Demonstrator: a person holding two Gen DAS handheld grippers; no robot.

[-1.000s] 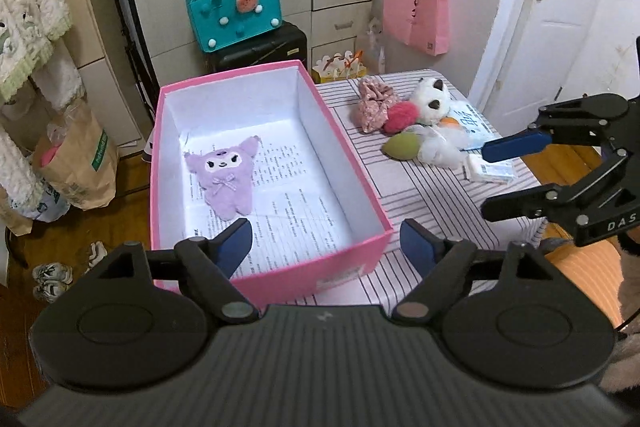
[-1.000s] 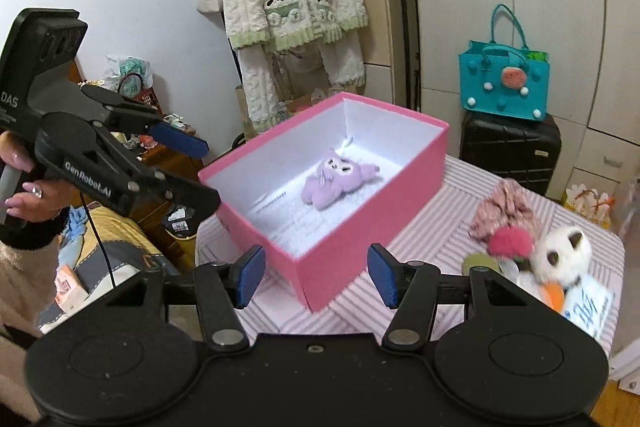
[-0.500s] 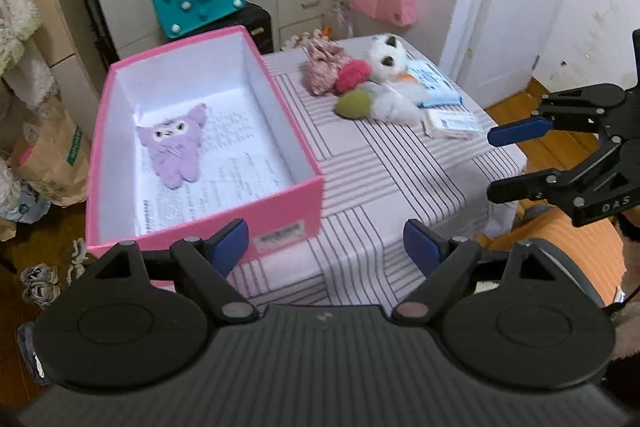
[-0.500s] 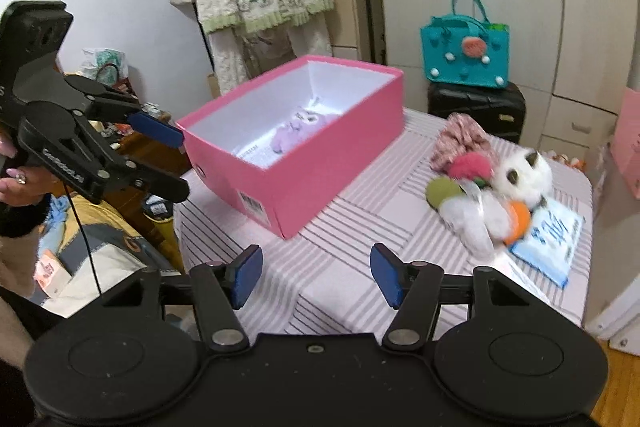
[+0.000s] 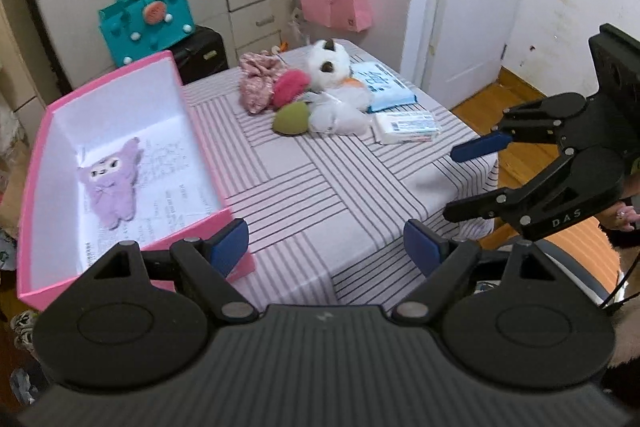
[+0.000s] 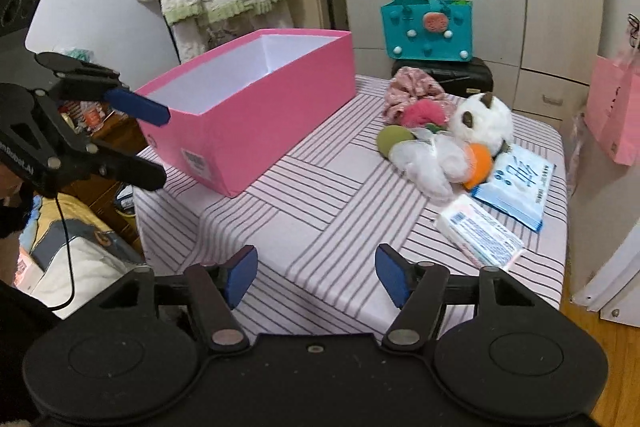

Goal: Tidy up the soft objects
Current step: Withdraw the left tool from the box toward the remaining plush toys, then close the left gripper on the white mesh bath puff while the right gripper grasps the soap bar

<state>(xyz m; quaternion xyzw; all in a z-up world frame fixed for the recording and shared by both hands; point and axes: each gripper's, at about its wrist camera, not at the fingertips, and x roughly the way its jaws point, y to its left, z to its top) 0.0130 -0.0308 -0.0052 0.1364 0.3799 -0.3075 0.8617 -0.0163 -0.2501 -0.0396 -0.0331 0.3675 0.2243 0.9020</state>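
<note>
Both tools have dropped toward the striped desk (image 5: pixel 320 195), angled down. Left tool (image 5: pixel 326 245) wide, empty; right tool (image 6: pixel 316 277) has just been opening, empty. Pink box (image 6: pixel 256 115) on desk.

1. Our left gripper (image 5: pixel 326 245) tilts downward, jaws wide apart, nothing between them.
2. Our right gripper (image 6: pixel 316 275) tilts downward too; its empty jaws have just been opening.

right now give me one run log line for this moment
left claw: open, empty | right claw: opening, empty | purple plush: in pink box | other soft toys: on table
</note>
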